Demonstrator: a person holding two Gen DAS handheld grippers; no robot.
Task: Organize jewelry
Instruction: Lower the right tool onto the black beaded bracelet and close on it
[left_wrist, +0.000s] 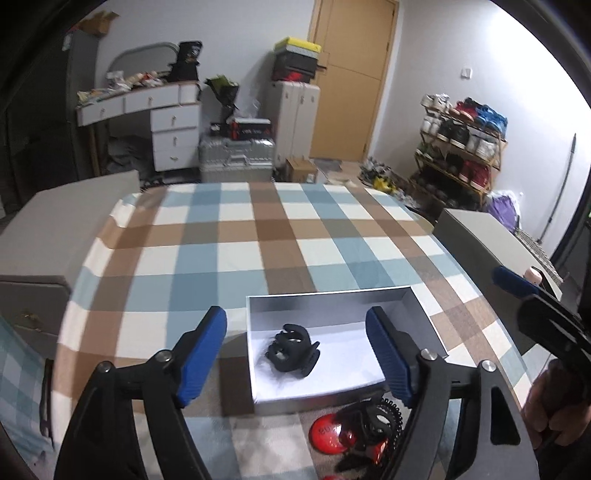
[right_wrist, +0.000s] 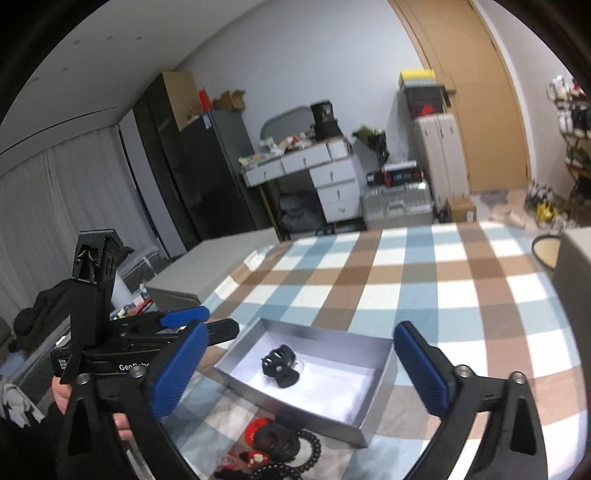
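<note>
Jaws of both grippers spread and empty, ribbed blue pads (left_wrist: 388, 358) above a matte black claw clip (left_wrist: 293, 349) in a shallow silver box (left_wrist: 325, 295).

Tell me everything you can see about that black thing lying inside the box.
It is a black hair claw clip, matte and plastic-looking, with curved interlocking teeth and oval openings through its body. It lies on its side on the white floor of the shallow open box, left of the middle, and seems to touch only that floor. Neither pair of tongs holds it: the left tongs and the right tongs are both open, with nothing between their blue pads. It looks whole and closed.
</note>
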